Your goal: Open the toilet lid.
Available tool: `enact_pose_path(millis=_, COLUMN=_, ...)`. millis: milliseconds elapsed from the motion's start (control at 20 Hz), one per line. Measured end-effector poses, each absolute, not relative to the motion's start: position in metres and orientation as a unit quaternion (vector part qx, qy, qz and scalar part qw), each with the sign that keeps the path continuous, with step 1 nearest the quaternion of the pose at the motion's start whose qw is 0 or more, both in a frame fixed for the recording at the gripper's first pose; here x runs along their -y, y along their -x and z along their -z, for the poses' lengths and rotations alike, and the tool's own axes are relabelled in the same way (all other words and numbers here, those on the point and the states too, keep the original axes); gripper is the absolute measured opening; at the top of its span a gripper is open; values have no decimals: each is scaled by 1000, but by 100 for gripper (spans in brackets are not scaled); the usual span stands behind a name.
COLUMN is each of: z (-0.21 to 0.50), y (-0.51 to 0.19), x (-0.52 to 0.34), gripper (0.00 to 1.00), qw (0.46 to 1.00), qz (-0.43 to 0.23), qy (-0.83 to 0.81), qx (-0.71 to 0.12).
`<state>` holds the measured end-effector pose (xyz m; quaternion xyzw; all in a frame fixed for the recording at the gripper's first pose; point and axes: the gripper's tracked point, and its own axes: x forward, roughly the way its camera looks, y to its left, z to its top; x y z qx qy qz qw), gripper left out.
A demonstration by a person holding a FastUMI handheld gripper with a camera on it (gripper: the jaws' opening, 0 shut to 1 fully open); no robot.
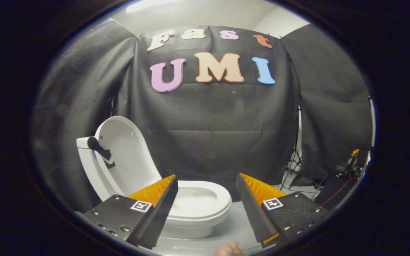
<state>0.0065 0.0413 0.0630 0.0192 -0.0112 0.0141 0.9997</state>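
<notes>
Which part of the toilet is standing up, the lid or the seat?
The lid. It stands up against the tank, while the seat lies flat on the bowl beyond the open gripper.

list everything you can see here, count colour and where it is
toilet: 1, white, on the pale floor just beyond the claw's fingers
toilet lid: 1, white, raised upright against the tank
tank handle: 1, black, on the tank beside the lid
light stand: 1, dark, past the toilet at the cloth wall's edge
cables and gear: several, black, orange and red, on the floor near the stand
hand: 1, partly seen, below the fingers
claw: 1, open, holding nothing
</notes>
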Motion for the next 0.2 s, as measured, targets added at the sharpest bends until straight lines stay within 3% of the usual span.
enact_pose_path(millis=200, z=-64, y=-3, x=-51, gripper=98, qw=999, qz=-28, qy=-1, qx=21)
